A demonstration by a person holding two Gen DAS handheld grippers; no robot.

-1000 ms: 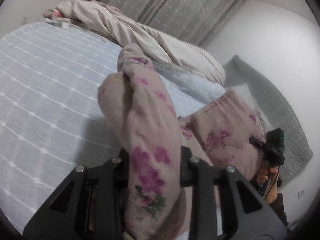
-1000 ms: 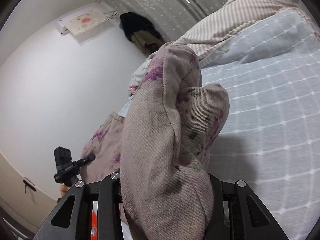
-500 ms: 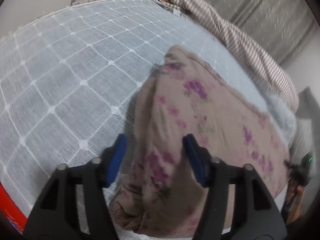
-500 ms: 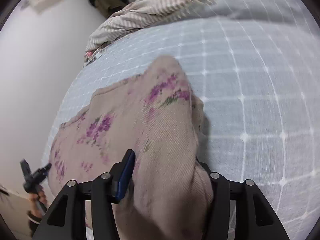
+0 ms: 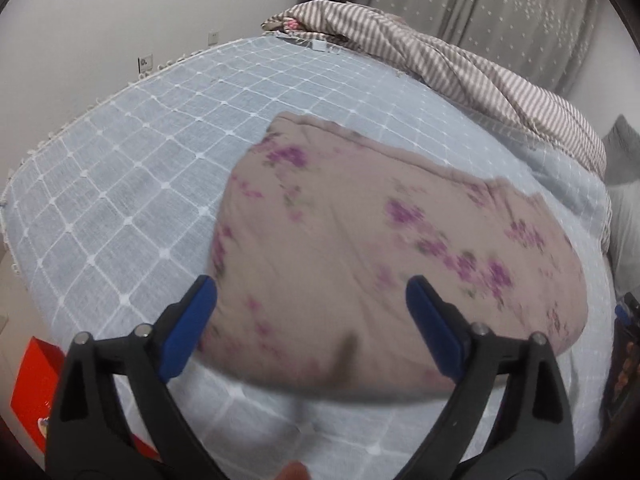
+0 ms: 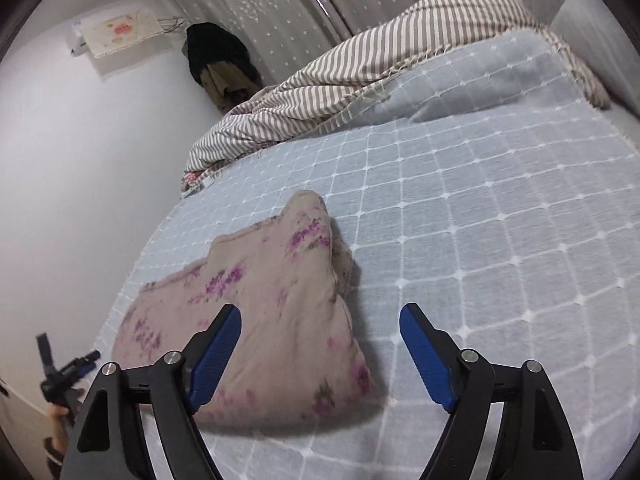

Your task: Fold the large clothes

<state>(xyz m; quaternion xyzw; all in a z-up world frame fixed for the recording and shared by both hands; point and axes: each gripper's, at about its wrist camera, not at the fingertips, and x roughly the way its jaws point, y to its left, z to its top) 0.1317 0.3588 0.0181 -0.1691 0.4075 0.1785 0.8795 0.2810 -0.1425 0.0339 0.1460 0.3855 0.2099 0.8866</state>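
Note:
A dusty-pink garment with purple flowers [image 5: 360, 240] lies folded flat on the pale blue quilted bed cover [image 5: 132, 184]. My left gripper [image 5: 312, 300] is open and empty, its blue pads spread just above the garment's near edge. In the right wrist view the same garment [image 6: 272, 308] lies left of centre. My right gripper [image 6: 320, 332] is open and empty over the garment's right end. The left gripper also shows in the right wrist view [image 6: 64, 372] at the far left.
A striped brown-and-white blanket [image 5: 440, 60] lies bunched along the far side of the bed, also in the right wrist view [image 6: 360, 80]. A red box [image 5: 32, 384] sits beside the bed at lower left. Grey curtains [image 6: 320, 0] hang behind.
Both grippers held the garment up a second ago. They have since laid it down on the bed, opened, and drawn back from it.

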